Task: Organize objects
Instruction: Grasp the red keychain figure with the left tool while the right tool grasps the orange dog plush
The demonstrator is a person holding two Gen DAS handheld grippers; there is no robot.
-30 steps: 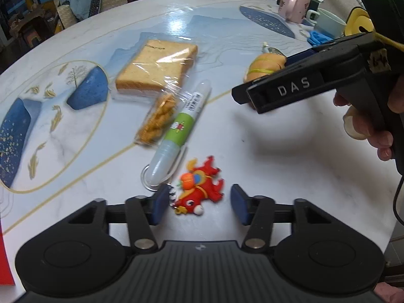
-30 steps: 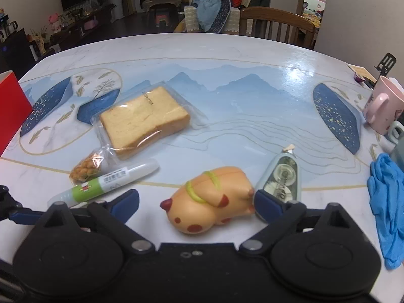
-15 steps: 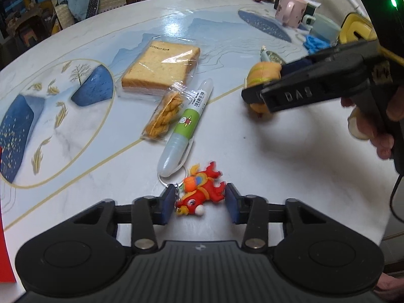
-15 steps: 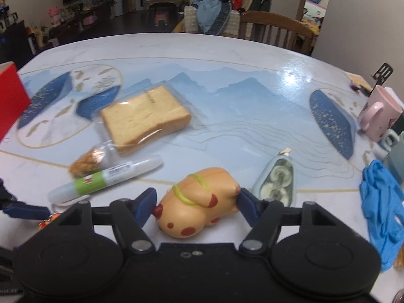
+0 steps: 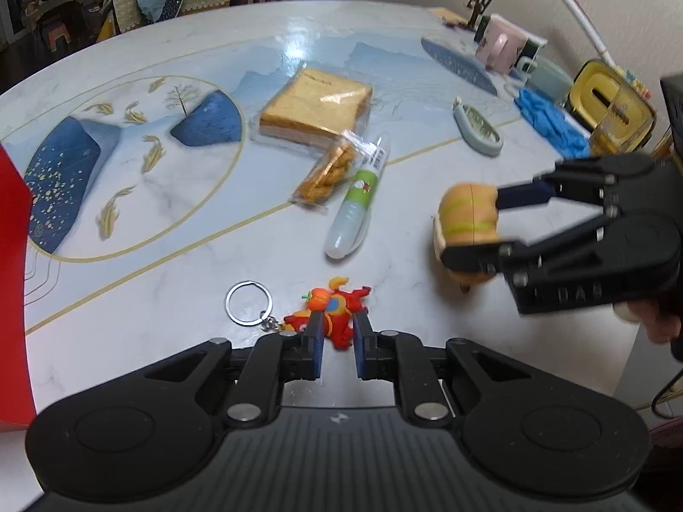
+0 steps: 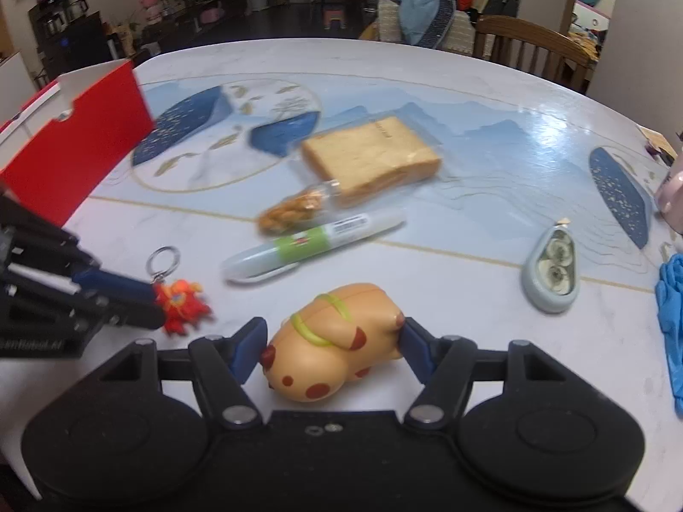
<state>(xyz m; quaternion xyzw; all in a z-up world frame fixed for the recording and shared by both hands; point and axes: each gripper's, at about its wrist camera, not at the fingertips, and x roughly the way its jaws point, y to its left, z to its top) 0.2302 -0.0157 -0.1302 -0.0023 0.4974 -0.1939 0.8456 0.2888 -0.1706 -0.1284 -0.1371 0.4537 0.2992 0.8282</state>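
My left gripper (image 5: 338,337) is shut on a red cartoon keychain charm (image 5: 337,311). Its metal ring (image 5: 249,303) trails to the left on the round table (image 5: 179,230). In the right wrist view the same gripper (image 6: 145,301) enters from the left, holding the charm (image 6: 183,305). My right gripper (image 6: 331,339) has a spotted orange animal toy (image 6: 341,354) between its blue pads. The jaws are closing and the pads press on its two ends. From the left wrist view, this gripper (image 5: 482,224) and the toy (image 5: 465,213) are at the right.
Mid-table lie a wrapped bread slice (image 6: 371,160), a snack packet (image 6: 294,211) and a green-banded pen (image 6: 311,243). A correction tape (image 6: 550,271) and blue gloves (image 6: 672,320) lie to the right. A red box (image 6: 81,149) stands at the left. Mugs (image 5: 499,49) and a yellow container (image 5: 610,106) stand far right.
Both grippers closed on their toys. The left drew the charm away from the pen, its ring trailing. The right carried the orange toy away from the correction tape.
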